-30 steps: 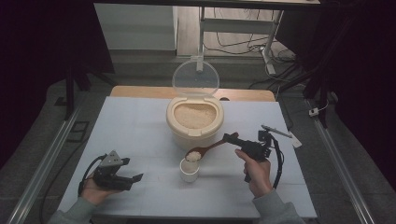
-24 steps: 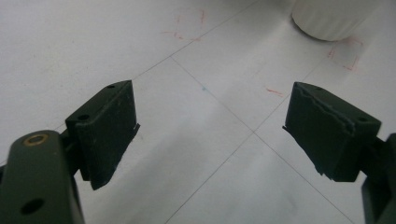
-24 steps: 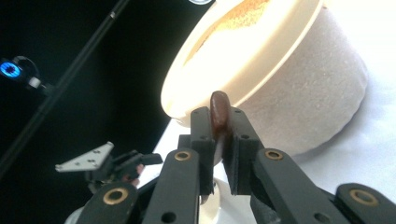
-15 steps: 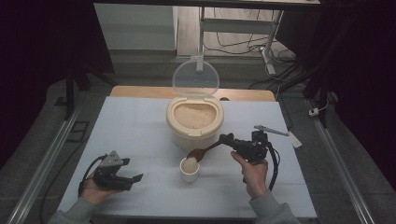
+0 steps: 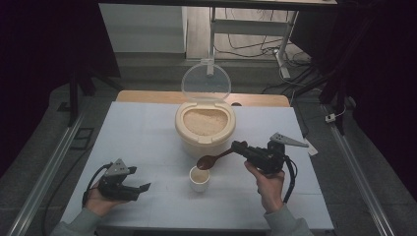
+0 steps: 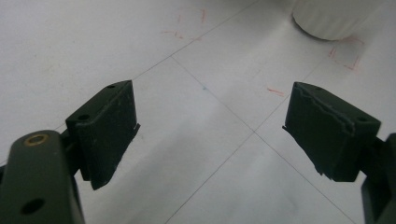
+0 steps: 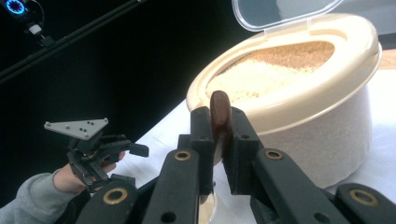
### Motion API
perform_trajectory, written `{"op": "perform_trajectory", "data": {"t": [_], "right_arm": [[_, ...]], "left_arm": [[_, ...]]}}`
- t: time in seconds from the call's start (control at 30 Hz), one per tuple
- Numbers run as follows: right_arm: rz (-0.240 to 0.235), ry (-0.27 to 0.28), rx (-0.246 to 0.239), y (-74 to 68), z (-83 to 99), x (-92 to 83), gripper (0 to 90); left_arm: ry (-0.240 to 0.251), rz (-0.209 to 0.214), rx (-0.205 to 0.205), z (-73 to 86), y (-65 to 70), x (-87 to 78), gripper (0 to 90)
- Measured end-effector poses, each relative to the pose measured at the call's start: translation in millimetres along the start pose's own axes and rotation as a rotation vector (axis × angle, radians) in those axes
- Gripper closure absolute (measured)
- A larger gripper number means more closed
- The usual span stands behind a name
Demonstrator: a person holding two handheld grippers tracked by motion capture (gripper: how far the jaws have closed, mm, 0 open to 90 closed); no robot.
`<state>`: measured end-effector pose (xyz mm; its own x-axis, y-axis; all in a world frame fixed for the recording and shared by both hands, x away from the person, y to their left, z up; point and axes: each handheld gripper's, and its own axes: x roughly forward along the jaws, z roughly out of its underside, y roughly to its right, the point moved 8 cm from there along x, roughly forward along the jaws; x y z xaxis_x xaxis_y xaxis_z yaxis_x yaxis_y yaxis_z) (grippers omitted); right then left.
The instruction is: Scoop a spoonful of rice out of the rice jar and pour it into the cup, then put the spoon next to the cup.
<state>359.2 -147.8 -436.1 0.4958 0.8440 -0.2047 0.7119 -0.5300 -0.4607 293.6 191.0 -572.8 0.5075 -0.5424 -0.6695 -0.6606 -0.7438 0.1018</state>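
— Two pairs of tongs over one pale tabletop (image 5: 147,128); what's the biggest thing on it?

— Centre of the high view, a cream rice container (image 5: 205,129) with its clear lid (image 5: 205,82) standing up behind it, grain filling the tub. In the right gripper view it takes up the upper right of the frame.

— And next down in size?

— The right tongs (image 5: 239,146), held by a hand (image 5: 268,184) at lower right of the high view, are clamped together on the handle of a dark wooden spoon (image 5: 212,160). In the right gripper view the handle's end (image 7: 220,112) sticks up between the two black jaws. The spoon's bowl hangs just above a small white cup (image 5: 199,178), which stands in front of the container, a little below centre frame.

— The other pair?

— The left tongs (image 5: 140,189) sit at lower left of the high view, low over the tabletop, in the other hand (image 5: 101,201). In the left gripper view its jaws stand wide apart with bare tabletop between them, and the cup's base (image 6: 334,18) shows at upper right.
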Motion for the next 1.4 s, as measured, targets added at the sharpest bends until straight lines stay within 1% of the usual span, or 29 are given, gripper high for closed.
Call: {"op": "perform_trajectory", "data": {"t": [0.07, 0.1, 0.23, 0.3, 0.33, 0.37, 0.4, 0.43, 0.5, 0.6, 0.87, 0.9, 0.93, 0.97, 1.0, 1.03, 1.07, 1.1, 1.13, 1.17, 1.2, 1.4], "right_arm": [[-0.001, 0.005, -0.003, 0.2, -0.8, -2.1, 82.6], [-0.007, 0.017, -0.01, 0.0, -3.1, -7.6, 82.6], [-0.015, 0.031, -0.033, -1.1, -12.1, -21.2, 82.6], [-0.014, 0.025, -0.061, -1.7, -19.2, -29.4, 82.6], [-0.014, 0.025, -0.061, -1.7, -19.2, -29.4, 82.6], [0.001, 0.019, -0.083, -1.8, -26.4, -38.1, 82.6], [0.001, 0.019, -0.083, -1.8, -26.4, -38.1, 82.6], [0.001, 0.016, -0.09, -1.6, -29.4, -41.6, 82.6], [0.0, -0.003, -0.094, -1.4, -33.0, -46.9, 82.6], [0.0, -0.036, -0.105, -1.1, -33.7, -50.9, 82.6], [0.003, -0.122, -0.105, 3.3, -26.3, -51.2, 82.6], [0.004, -0.136, -0.103, 4.0, -24.9, -50.6, 82.6], [0.002, -0.165, -0.099, 4.5, -22.2, -49.4, 82.6], [0.002, -0.165, -0.099, 4.5, -22.2, -49.4, 82.6], [0.0, -0.178, -0.098, 4.3, -20.8, -48.8, 82.5], [-0.007, -0.208, -0.095, 3.3, -17.8, -46.9, 82.5], [-0.007, -0.208, -0.095, 3.3, -17.8, -46.9, 82.5], [-0.014, -0.236, -0.095, 2.5, -14.5, -44.1, 82.5], [-0.014, -0.236, -0.095, 2.5, -14.5, -44.1, 82.5], [-0.017, -0.267, -0.097, 1.9, -11.1, -40.9, 82.6], [-0.017, -0.267, -0.097, 1.9, -11.1, -40.9, 82.6], [-0.037, -0.363, -0.098, 0.3, 1.2, -29.8, 82.5]], "left_arm": [[0.0, -0.001, 0.0, 0.1, -0.2, -0.2, 16.7], [0.001, -0.001, -0.002, 0.0, -0.2, -0.2, 16.7], [0.001, -0.002, -0.003, -0.1, -0.7, -0.4, 16.7], [0.002, -0.003, -0.003, -0.1, -0.9, -0.8, 16.8], [0.002, -0.003, -0.003, -0.1, -0.9, -0.8, 16.7], [0.002, -0.003, -0.002, -0.1, -1.2, -0.9, 16.8], [0.002, -0.003, -0.003, -0.2, -1.1, -0.8, 16.8], [0.002, -0.003, -0.003, -0.2, -0.9, -0.6, 16.7], [0.001, -0.003, -0.001, -0.3, -0.4, -0.5, 16.7], [0.002, -0.003, 0.0, -0.3, -0.5, -0.8, 16.7], [0.0, -0.002, -0.001, -0.2, -0.8, -0.4, 16.8], [0.001, -0.003, 0.0, -0.3, -0.7, -0.7, 16.8], [0.003, -0.003, 0.0, -0.4, -0.7, -1.1, 16.8], [0.005, -0.003, 0.0, -0.7, -0.6, -1.3, 16.8], [0.005, -0.004, -0.001, -0.8, -0.6, -1.3, 16.8], [0.005, -0.003, 0.0, -0.9, -0.7, -1.2, 16.8], [0.004, -0.004, -0.001, -1.0, -0.8, -0.8, 16.8], [0.002, -0.003, 0.0, -1.0, -0.8, -0.4, 16.7], [0.001, -0.002, 0.0, -0.9, -0.5, -0.1, 16.7], [0.0, -0.002, 0.002, -0.8, -0.5, 0.0, 16.7], [-0.001, -0.003, 0.002, -0.7, -0.5, 0.1, 16.7], [0.001, -0.003, 0.002, -0.8, -0.2, -0.6, 16.7]]}}
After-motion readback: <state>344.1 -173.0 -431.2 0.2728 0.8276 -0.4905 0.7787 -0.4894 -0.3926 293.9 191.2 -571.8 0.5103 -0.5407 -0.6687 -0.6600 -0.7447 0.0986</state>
